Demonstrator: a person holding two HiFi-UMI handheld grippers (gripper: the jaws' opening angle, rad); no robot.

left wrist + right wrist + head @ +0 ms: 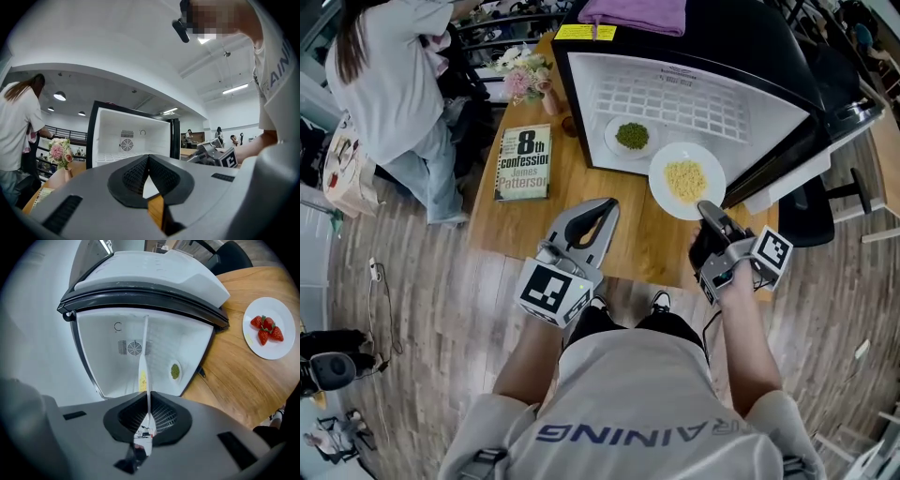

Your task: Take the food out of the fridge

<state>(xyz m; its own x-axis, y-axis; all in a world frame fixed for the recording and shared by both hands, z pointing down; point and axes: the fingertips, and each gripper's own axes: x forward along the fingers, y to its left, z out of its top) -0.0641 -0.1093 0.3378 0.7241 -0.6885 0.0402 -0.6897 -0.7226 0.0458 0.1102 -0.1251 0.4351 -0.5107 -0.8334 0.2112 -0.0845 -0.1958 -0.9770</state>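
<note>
A white plate of yellow noodles sits at the mouth of the open fridge, half over the wooden table. My right gripper is shut on its near rim. In the right gripper view the plate runs edge-on between the jaws of the right gripper. A second plate with green food lies deeper inside the fridge, also visible as the green plate. My left gripper hovers over the table's front, jaws shut and empty; in its own view the left gripper faces the fridge.
A plate of strawberries rests on the table beside the fridge. The fridge door stands open to the right. A book and a small vase of flowers lie at the left. A person stands beyond the table's left edge. A purple cloth tops the fridge.
</note>
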